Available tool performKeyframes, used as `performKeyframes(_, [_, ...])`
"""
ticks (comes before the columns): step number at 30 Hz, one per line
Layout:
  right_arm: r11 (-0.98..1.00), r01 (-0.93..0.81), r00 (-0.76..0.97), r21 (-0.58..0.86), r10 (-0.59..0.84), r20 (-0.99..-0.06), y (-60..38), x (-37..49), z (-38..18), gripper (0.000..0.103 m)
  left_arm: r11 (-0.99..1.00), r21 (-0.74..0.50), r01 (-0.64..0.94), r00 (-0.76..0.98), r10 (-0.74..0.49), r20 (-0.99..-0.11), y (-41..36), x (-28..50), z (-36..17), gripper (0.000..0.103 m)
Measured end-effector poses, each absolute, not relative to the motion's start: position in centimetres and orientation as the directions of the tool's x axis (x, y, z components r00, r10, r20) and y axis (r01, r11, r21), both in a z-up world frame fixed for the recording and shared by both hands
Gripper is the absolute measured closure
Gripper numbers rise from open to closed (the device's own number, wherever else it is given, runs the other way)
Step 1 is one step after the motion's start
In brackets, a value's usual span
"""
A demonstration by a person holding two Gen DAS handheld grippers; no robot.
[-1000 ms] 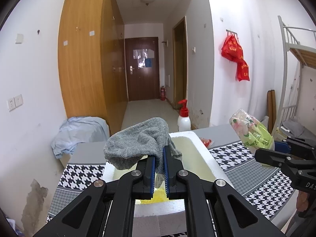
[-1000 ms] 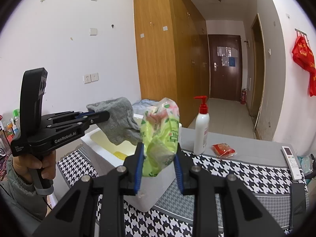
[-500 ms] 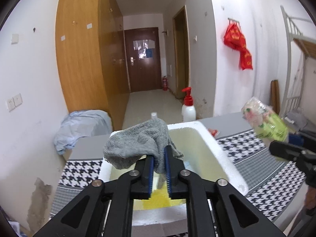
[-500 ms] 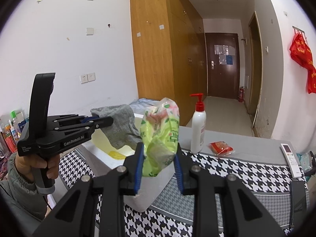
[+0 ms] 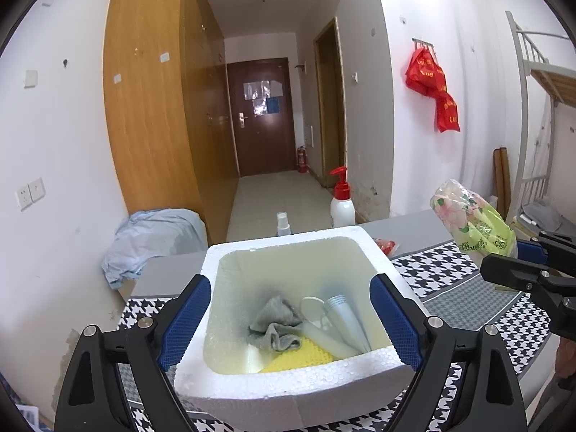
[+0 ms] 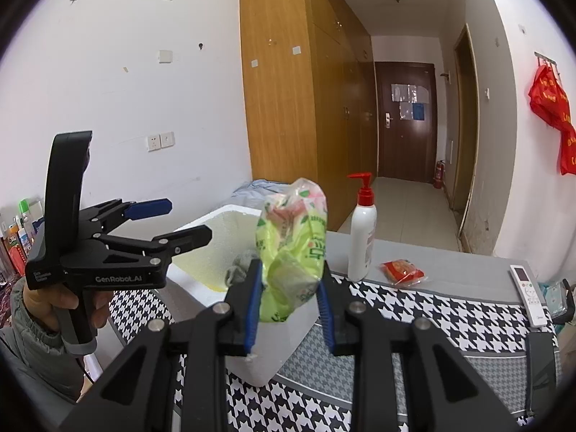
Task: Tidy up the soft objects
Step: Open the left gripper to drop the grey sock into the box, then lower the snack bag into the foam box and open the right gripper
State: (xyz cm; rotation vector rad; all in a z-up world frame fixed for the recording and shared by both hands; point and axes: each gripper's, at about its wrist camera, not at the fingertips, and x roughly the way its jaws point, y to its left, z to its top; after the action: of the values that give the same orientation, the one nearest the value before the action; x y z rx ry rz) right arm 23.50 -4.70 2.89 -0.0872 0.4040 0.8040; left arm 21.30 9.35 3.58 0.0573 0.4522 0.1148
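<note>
Jaws of the left gripper (image 5: 289, 318), which half a second ago were clamped on the grey cloth (image 5: 275, 325), are now spread wide, and the cloth has been let go. It is seen crumpled on the floor of the white foam box (image 5: 288, 388), directly below and between the blue pads (image 5: 185, 320), touching neither. It lies partly on a yellow sponge (image 5: 302, 358) and just beside some pale plastic pieces (image 5: 338, 318).

The right gripper (image 6: 288, 302) is kept closed on the green-and-pink plastic bag (image 6: 293, 248), as before, and the bag is held upright above the box's near corner.

From the left wrist camera the box interior is laid open and the bag is seen off to the right, outside the rim. From the right wrist camera only an edge of the cloth is caught behind the bag, but the left gripper's spread is seen from the side, along with the hand (image 6: 54, 306) on its handle. A pump bottle (image 6: 361, 241), a red packet (image 6: 403, 270) and a remote (image 6: 527, 293) are also shown on the houndstooth tablecloth (image 6: 450, 320).
</note>
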Motion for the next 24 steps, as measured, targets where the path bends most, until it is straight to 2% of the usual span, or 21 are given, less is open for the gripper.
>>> performKeyframes(16, [0.672, -0.738, 0.603, 0.063, 0.699, -0.385, -2.6, 22.9, 3.5, 0.070, 0.986, 0.063, -0.156, 0.922, 0.168, -0.349, 11.5, 17.5, 4.6, 0.001])
performKeyframes(24, [0.641, -0.764, 0.571, 0.067, 0.721, -0.391, -0.5, 22.8, 3.6, 0.070, 0.976, 0.057, -0.209, 0.919, 0.216, -0.329, 13.6, 15.7, 4.5, 0.001])
